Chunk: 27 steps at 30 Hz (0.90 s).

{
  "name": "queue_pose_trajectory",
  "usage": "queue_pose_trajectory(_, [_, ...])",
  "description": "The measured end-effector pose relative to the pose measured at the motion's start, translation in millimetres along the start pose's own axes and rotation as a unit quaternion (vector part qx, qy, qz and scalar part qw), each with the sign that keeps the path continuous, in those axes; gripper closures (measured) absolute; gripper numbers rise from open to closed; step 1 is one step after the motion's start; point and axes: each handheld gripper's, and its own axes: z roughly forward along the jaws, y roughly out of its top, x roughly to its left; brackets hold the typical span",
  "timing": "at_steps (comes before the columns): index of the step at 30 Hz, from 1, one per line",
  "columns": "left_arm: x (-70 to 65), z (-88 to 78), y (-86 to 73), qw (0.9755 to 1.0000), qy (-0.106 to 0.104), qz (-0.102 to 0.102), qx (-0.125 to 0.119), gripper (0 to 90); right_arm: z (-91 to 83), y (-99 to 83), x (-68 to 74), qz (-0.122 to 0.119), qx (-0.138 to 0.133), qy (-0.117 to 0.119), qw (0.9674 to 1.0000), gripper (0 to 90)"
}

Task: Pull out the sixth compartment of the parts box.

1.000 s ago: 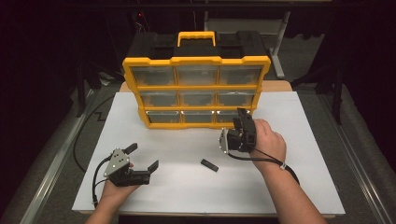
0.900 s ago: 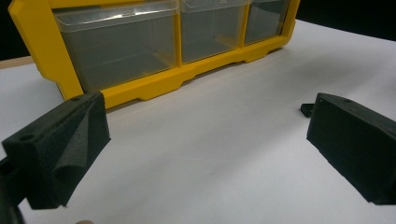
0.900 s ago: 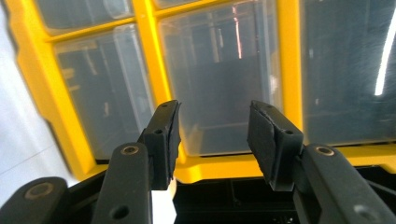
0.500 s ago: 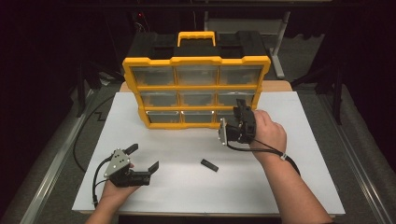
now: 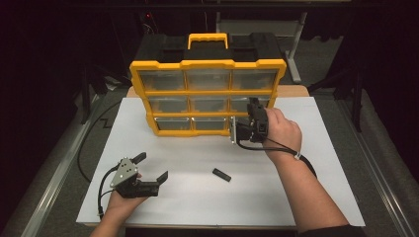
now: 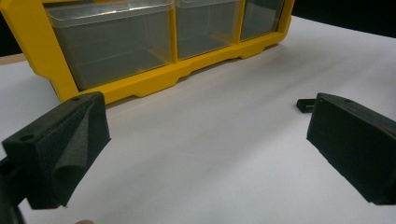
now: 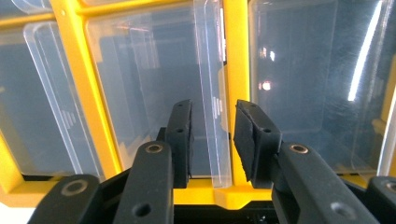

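Note:
A yellow organiser (image 5: 207, 64) with clear drawers stands at the back of the white table top (image 5: 296, 197). My right gripper (image 5: 253, 106) is at its lower right drawers. In the right gripper view its jaws (image 7: 212, 121) straddle a clear drawer's pull lip (image 7: 215, 84); they have just been closing and a thin gap still shows at the left pad. My left gripper (image 5: 152, 166) rests open near the front left of the table, its jaws (image 6: 205, 121) wide apart with nothing between them. A small black piece (image 5: 222, 175) lies on the table between the two hands.
The organiser's yellow base (image 6: 140, 86) faces the left gripper, with the black piece (image 6: 303, 104) just beyond its right jaw. A black cable (image 5: 89, 143) loops off the table's left side. Metal rails run along both sides of the table.
The right hand has risen and moved a little up the organiser's front, toward the back of the table. The left hand and the black piece have stayed put.

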Motion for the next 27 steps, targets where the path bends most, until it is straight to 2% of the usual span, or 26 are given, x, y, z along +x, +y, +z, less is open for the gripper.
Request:
queue_pose_trajectory(5, [0.9,-0.1,-0.4,1.0,0.001,-0.003,0.0,0.3,5.4,1.6,-1.2,-0.016,-0.002,-0.004,0.9999,70.6])
queue_pose_trajectory(8, [1.4,-0.1,-0.9,1.0,0.001,-0.004,0.002,0.3,9.1,1.9,-1.3,-0.015,0.008,-0.001,0.9999,70.6])
queue_pose_trajectory(10, [1.7,-0.1,-1.2,1.0,0.001,-0.005,0.003,0.3,12.0,1.9,-2.6,-0.027,0.012,0.0,0.9996,70.6])
queue_pose_trajectory(13, [2.1,-0.1,-1.4,1.0,0.001,-0.006,0.003,0.3,14.5,2.1,-1.9,-0.032,0.015,0.003,0.9994,72.0])
queue_pose_trajectory(16, [1.9,0.2,-1.4,1.0,0.002,-0.007,0.002,0.3,15.0,2.3,-0.1,-0.033,0.015,-0.004,0.9993,74.1])
queue_pose_trajectory(22, [1.2,0.5,-1.4,1.0,0.001,-0.004,0.005,0.3,16.2,4.3,4.2,-0.055,0.02,-0.022,0.998,74.0])
queue_pose_trajectory(27, [1.1,-0.5,-1.0,1.0,0.001,-0.006,0.001,0.3,16.6,6.4,5.5,-0.057,0.024,-0.03,0.9976,78.1])
